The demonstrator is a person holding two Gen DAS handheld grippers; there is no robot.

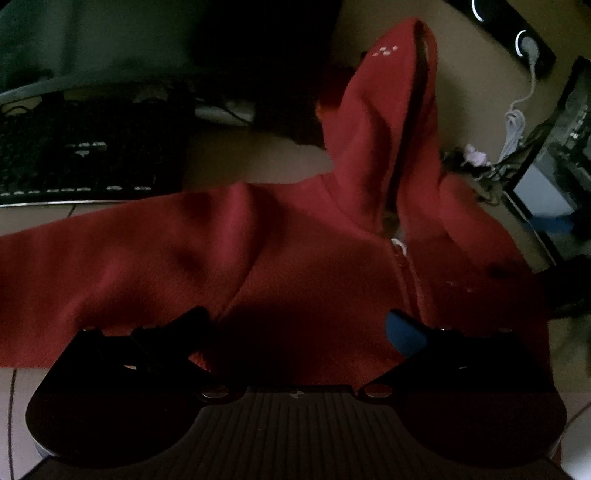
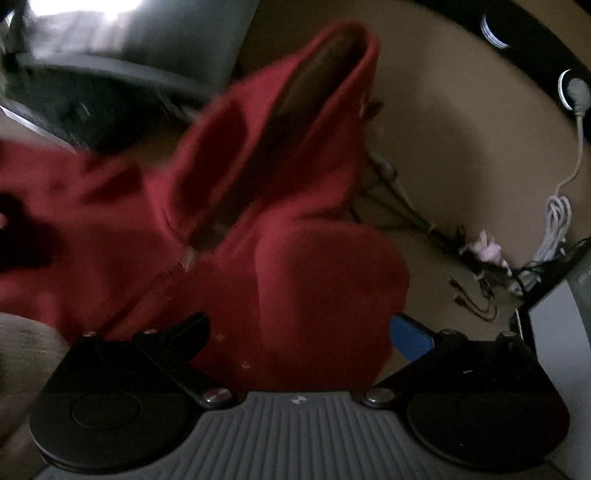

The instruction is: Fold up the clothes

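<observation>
A red zip-up hoodie (image 1: pixel 295 251) lies spread on the table, front side up, its hood (image 1: pixel 384 110) reaching away from me. One sleeve (image 1: pixel 92 266) stretches to the left. In the left wrist view my left gripper (image 1: pixel 299 328) hovers open just above the chest, one black finger and one blue-padded finger (image 1: pixel 404 332) wide apart. In the right wrist view the same hoodie (image 2: pixel 221 229) shows blurred, with a folded-over sleeve or shoulder (image 2: pixel 328 273) bulging between the spread fingers of my right gripper (image 2: pixel 299 328), which is open.
A black keyboard (image 1: pixel 77 155) and a dark monitor base sit at the back left. White coiled cable (image 1: pixel 515 125), tangled wires (image 2: pixel 476 288) and a computer case (image 1: pixel 554 162) crowd the right side. A black speaker bar with glowing rings (image 2: pixel 495 33) runs along the far right.
</observation>
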